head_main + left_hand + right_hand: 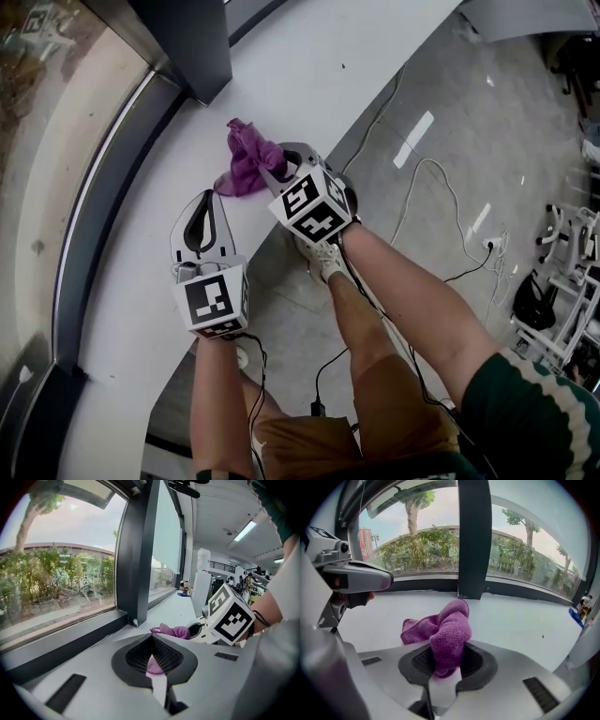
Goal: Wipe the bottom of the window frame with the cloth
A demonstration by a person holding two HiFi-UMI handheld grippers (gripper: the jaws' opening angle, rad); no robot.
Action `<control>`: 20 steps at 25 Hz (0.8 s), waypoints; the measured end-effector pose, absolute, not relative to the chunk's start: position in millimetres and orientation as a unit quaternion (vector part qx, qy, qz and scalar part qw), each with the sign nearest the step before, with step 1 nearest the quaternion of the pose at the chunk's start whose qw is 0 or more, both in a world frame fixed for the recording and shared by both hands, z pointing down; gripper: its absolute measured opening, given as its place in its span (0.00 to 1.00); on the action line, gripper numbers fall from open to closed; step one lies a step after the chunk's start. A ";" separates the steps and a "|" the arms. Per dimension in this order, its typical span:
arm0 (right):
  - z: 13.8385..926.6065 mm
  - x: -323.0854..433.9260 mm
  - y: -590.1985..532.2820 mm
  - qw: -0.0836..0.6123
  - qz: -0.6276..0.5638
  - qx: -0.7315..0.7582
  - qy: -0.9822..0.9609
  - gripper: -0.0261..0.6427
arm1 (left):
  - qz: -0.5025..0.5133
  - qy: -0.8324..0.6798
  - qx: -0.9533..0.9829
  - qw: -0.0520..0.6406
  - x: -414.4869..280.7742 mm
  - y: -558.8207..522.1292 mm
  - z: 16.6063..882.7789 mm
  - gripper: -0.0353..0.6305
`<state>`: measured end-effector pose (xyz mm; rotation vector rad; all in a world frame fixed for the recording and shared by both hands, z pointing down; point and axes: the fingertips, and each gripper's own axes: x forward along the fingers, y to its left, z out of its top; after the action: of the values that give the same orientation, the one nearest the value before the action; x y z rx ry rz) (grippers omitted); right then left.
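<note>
— Looking at the right gripper (270, 171), what is it doing?

— It is pinching a bunched purple cloth (246, 159) between its jaws. One fold is bulging up over the pads, and the rest is trailing onto the white sill (309, 66).

— And where is the cloth sitting?

— In the head view it is lying on the sill at about 11 o'clock from the picture's middle, with a dark post (187, 42) standing at 11 o'clock from it. The dark bottom rail (94, 216) of the window frame is running along the sill's 9 o'clock edge, apart from the cloth. The glass (47, 169) is lying beyond that.

— Is the left gripper (206, 195) holding anything?

— No. Its jaws are meeting at the tips with nothing gripped. It is sitting over the sill at 7 o'clock from the cloth, pointing toward 12 o'clock, just beside the cloth's lower corner.

— Anything else?

— Cables (454, 199) are snaking over the grey floor (487, 141) at 3 o'clock.
</note>
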<state>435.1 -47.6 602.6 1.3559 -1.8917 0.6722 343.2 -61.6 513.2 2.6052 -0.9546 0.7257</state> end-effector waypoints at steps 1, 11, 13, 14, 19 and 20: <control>603.4 436.8 -42.3 0.352 0.261 0.524 -0.730 0.19 | 0.252 -0.329 0.900 0.137 343.9 -58.0 513.4 0.06; 602.8 444.2 11.0 0.349 0.280 0.525 -0.723 0.19 | 0.254 -0.321 0.898 0.160 349.7 -13.6 517.1 0.06; 605.8 444.4 17.4 0.350 0.284 0.526 -0.721 0.19 | 0.257 -0.312 0.901 0.158 349.5 -8.0 518.9 0.06; 606.9 443.8 20.2 0.351 0.286 0.525 -0.721 0.19 | 0.260 -0.307 0.902 0.156 348.6 -4.8 519.7 0.06; 608.4 442.5 23.0 0.355 0.283 0.521 -0.723 0.19 | 0.269 -0.310 0.898 0.160 338.3 2.3 524.7 0.06; 608.3 442.2 22.9 0.355 0.283 0.521 -0.723 0.19 | 0.268 -0.313 0.896 0.163 336.5 2.9 525.2 0.06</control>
<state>442.2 22.9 608.3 1.3452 -1.8680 0.7309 336.5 2.9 525.2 2.5559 -0.8924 0.7648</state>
